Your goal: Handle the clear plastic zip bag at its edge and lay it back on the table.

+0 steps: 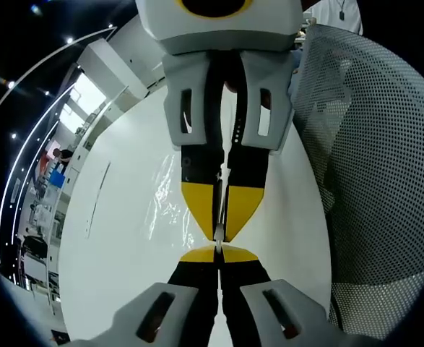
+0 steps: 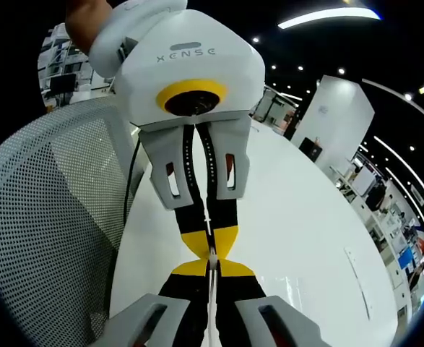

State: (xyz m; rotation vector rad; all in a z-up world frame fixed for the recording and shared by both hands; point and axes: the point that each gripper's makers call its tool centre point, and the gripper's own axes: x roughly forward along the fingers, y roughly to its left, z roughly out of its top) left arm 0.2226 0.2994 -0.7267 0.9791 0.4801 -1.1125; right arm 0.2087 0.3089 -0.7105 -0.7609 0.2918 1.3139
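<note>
both grippers [image 1: 218,249] [image 2: 212,259] pinch closed, tip to tip, on crinkly clear zip bag [image 1: 170,210] above glossy white table [image 1: 118,246].

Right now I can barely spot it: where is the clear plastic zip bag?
In the left gripper view the clear plastic zip bag hangs above the white table, its edge pinched between both grippers' meeting yellow tips.
</note>
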